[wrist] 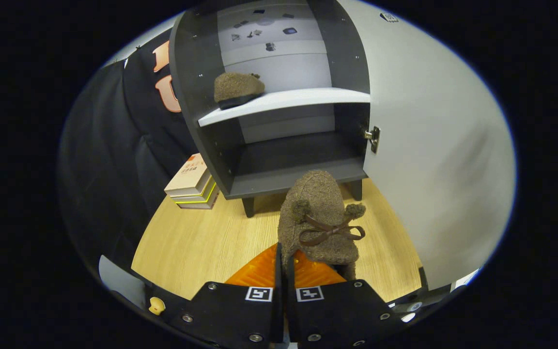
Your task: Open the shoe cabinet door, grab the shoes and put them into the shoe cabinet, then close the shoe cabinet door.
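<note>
My gripper [284, 259] is shut on a brown woolly shoe [318, 218] with a brown bow, pinching its near rim; the shoe hangs toe-forward above the wooden table, just ahead of the fingers. Beyond it stands the dark grey shoe cabinet [269, 121], its white door [434, 160] swung wide open to the right. A second brown shoe [237, 88] rests on the left part of the cabinet's white upper shelf [303, 99]. The lower compartment [293, 155] behind the held shoe is bare.
A stack of books [193, 183] lies on the wooden table [196, 242] by the cabinet's left foot. Black cloth hangs to the left. The open door bounds the space on the right, with a metal hinge [373, 138] at its inner edge.
</note>
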### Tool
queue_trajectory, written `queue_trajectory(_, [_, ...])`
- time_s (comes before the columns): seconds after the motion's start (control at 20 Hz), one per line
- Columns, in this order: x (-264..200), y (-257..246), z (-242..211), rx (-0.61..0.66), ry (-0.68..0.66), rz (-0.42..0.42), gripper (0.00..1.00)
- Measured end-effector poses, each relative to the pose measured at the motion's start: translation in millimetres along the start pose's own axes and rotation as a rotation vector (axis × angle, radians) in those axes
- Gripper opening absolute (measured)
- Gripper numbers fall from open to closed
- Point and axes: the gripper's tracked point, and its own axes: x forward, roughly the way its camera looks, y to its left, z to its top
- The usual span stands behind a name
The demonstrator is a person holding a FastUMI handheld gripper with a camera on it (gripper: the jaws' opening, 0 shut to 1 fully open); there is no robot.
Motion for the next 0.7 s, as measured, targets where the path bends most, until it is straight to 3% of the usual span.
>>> queue_trajectory(0.3, [-13.4, 6.2, 85.8, -0.052, -0.132, 0.014, 0.04])
queue_trajectory(0.7, [3.4, 1.8, 192.0, -0.120, -0.224, 0.028, 0.04])
